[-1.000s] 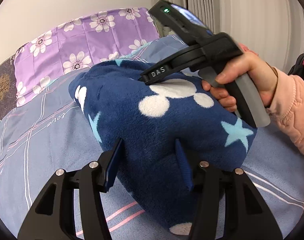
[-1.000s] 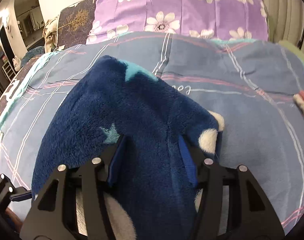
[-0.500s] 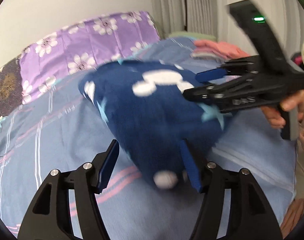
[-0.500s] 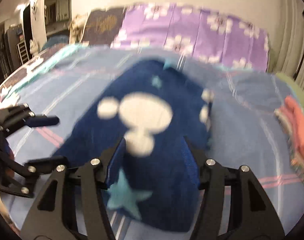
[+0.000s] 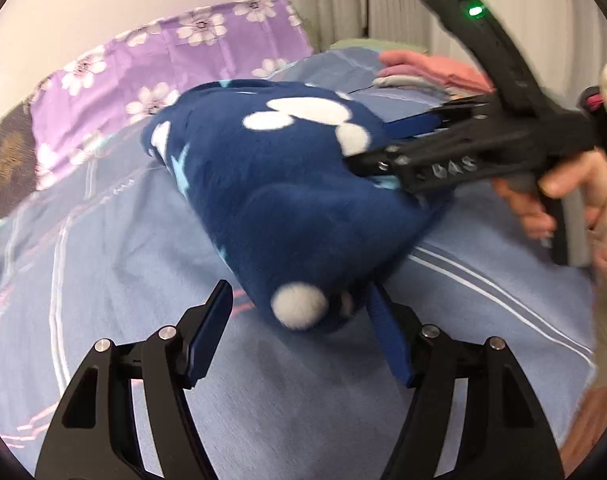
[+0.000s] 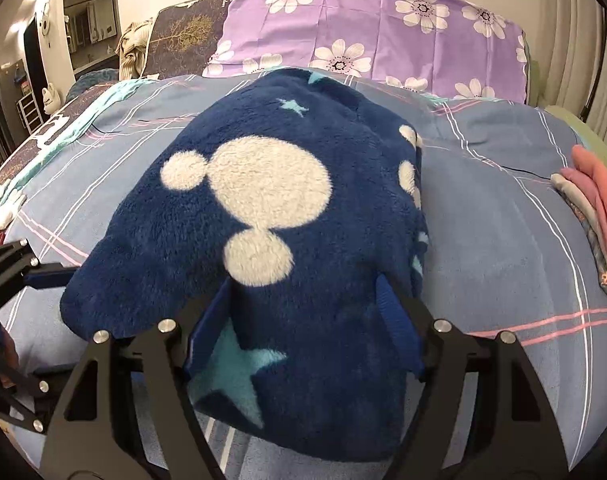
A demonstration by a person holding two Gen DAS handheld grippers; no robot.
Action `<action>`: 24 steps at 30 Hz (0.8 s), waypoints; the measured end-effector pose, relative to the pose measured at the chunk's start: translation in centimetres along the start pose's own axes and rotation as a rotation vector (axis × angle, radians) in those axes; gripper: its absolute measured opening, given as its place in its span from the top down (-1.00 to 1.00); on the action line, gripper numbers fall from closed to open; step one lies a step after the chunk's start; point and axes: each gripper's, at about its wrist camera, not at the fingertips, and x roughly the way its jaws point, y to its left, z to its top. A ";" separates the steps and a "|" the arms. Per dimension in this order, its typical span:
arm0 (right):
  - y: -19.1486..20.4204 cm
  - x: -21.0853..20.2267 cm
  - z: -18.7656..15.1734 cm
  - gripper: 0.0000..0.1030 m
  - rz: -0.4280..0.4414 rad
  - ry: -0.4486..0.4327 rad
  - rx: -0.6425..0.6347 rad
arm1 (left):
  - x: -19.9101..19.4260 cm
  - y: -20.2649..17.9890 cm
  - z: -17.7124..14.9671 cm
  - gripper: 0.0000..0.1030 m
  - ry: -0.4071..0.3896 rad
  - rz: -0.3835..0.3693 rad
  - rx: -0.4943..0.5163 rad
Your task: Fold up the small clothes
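Observation:
A navy fleece garment [image 5: 279, 184] with white round blobs and light-blue stars lies bunched on the blue striped bedsheet [image 5: 103, 288]; it also fills the right wrist view [image 6: 271, 240]. My left gripper [image 5: 299, 320] is open, its fingers either side of the garment's near end, apart from it. My right gripper [image 6: 303, 312] is open, its fingers straddling the garment's near edge, fabric between them; it enters the left wrist view from the right [image 5: 399, 148], against the garment's side. The left gripper shows at the far left of the right wrist view [image 6: 35, 276].
A stack of folded pink and grey clothes [image 6: 595, 208] lies at the bed's right edge, also in the left wrist view [image 5: 427, 72]. A purple flowered pillow [image 6: 383, 36] sits at the head of the bed. A dark pillow [image 6: 183, 44] lies beside it.
Both grippers have drawn back from the garment. The left gripper has let go of its near end, and the right gripper has swung round to the garment's side.

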 end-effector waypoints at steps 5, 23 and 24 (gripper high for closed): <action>0.3 0.3 -0.2 -0.46 -0.016 0.003 -0.032 | 2.2 1.3 -0.6 -0.39 0.077 0.061 -0.060; -8.6 -6.0 -8.0 -0.68 0.296 0.055 0.716 | -3.2 3.3 2.8 -0.30 -0.099 0.023 -0.059; -8.1 -5.4 -8.5 -0.69 0.330 0.080 0.744 | -2.0 3.4 3.3 -0.30 -0.083 0.030 -0.056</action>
